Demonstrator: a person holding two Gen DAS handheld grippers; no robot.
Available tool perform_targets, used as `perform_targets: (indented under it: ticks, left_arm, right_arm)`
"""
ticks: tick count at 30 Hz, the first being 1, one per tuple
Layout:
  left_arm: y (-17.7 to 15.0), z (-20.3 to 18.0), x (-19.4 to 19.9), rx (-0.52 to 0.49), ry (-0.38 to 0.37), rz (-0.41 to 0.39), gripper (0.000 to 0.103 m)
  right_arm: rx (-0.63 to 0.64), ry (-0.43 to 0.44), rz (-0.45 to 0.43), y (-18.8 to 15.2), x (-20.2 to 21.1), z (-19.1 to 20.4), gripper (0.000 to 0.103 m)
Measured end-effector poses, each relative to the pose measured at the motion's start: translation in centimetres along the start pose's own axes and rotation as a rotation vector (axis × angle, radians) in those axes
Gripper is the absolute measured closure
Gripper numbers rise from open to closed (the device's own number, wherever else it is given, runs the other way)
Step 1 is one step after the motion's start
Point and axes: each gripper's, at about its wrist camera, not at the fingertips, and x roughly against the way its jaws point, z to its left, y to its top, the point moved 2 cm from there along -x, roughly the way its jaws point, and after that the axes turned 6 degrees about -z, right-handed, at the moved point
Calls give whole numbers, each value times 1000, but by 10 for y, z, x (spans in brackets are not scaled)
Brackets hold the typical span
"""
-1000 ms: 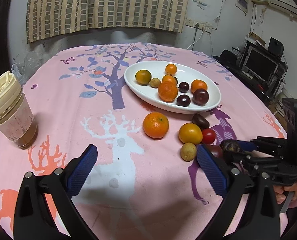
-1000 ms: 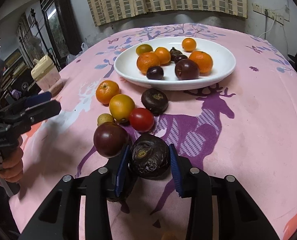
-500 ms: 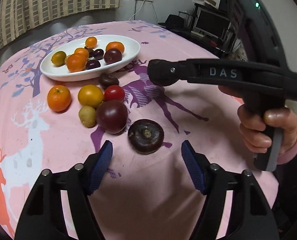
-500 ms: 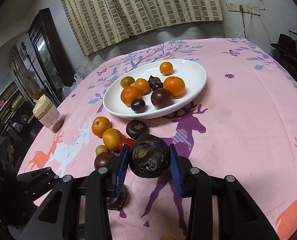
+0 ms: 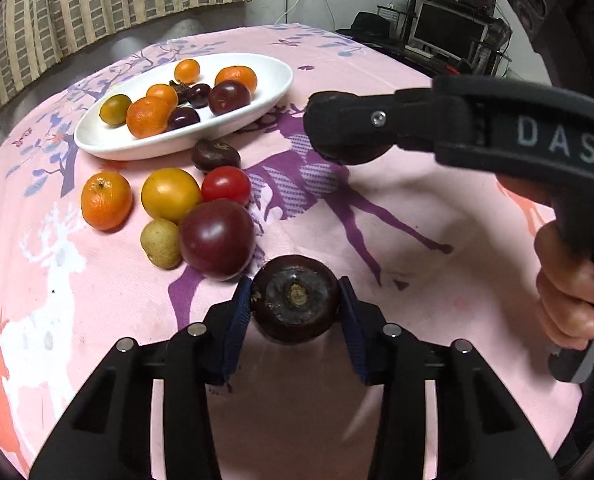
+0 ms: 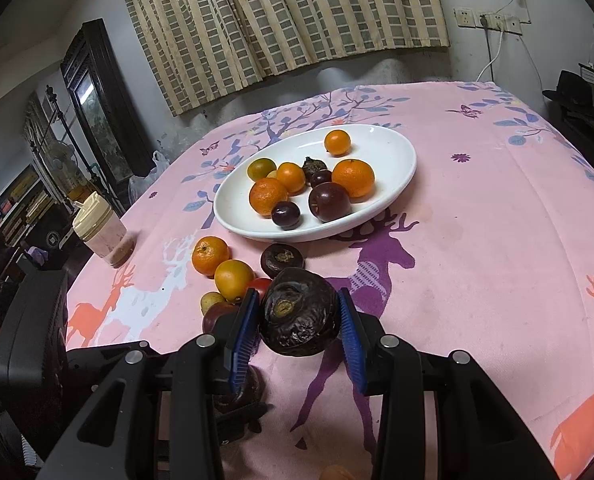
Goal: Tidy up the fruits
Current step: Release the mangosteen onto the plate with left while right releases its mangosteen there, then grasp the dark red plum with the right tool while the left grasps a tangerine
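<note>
While the plate [image 6: 401, 152] waits: each gripper (left [image 5: 295, 300], right [image 6: 297, 314]) clamped on its own dark fruit.

In the left wrist view we see only the black outer side of the right gripper [image 5: 347, 136], so the fruit it carries is hidden behind its finger. In the right wrist view the wrinkled dark fruit [image 6: 299, 312] covers most of the red tomato [image 6: 261, 285], and the blue pad [image 6: 244, 336] cuts off the purple plum [image 6: 217, 316] (only its top shows). We cannot read the items on the left-edge shelves [image 6: 5, 216].
</note>
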Motion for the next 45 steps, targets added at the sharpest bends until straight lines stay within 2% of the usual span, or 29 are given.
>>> perform_targets:
  ticks: [3, 6, 10, 13, 17, 20, 25, 26, 27, 28, 29, 30, 31, 32, 33, 36, 38, 42, 44, 45]
  left_arm:
    - [-2, 1, 9, 12, -20, -8, 61]
    - [-4, 3, 26, 18, -45, -51, 61]
    - [0, 29, 50, 81, -92, -96, 61]
    - [8, 58, 58, 101, -55, -115, 61]
    - [49, 103, 48, 138, 36, -143, 61]
    - [83, 126, 34, 180, 51, -179, 61]
    - [137, 147, -9, 180, 105, -195, 61]
    - [145, 150, -18, 180, 123, -195, 61]
    - [152, 152, -28, 175, 150, -187, 57]
    - [157, 154, -36, 173, 181, -177, 49]
    - [158, 156, -37, 182, 211, -172, 30]
    - [157, 157, -34, 191, 222, -186, 20]
    - [152, 156, -28, 191, 226, -210, 16]
    - [149, 157, -25, 188, 235, -222, 9]
    - [142, 157, -17, 184, 260, -229, 6]
    - [117, 157, 6, 198, 283, -231, 5]
    - [98, 158, 22, 228, 278, -243, 5]
    - [59, 163, 50, 296, 302, -269, 5]
    - [42, 167, 57, 332, 303, -274, 5]
    - [33, 169, 60, 350, 300, -270, 5]
  right_arm:
    - [-9, -3, -1, -1, 2, -2, 63]
    - [-13, -15, 11, -5, 1, -3, 63]
    - [7, 1, 43, -16, -2, 5, 63]
    - [-4, 38, 37, -10, -4, 10, 63]
    - [-23, -18, -38, 27, -18, 8, 63]
    - [-36, -49, -82, 62, -42, 3, 63]
    - [-37, -80, -113, 102, -87, -2, 61]
    - [-43, -74, -125, 106, -95, -4, 60]
    - [-50, -70, -128, 109, -100, -4, 53]
    - [-70, -65, -132, 109, -102, -7, 33]
    - [-84, -52, -136, 108, -100, -8, 23]
    - [-92, -31, -143, 105, -96, -9, 22]
    - [-86, -24, -141, 104, -93, -7, 16]
    - [-68, -26, -137, 102, -87, -5, 3]
    - [-51, -30, -144, 100, -81, -1, 3]
    - [-2, 14, -149, 86, -62, 14, 3]
    - [15, 73, -130, 69, -52, 25, 3]
    - [-37, 144, -171, 35, -32, 35, 3]
    - [-31, 184, -73, 21, -33, 43, 3]
    - [-19, 155, -25, 15, -35, 46, 3]
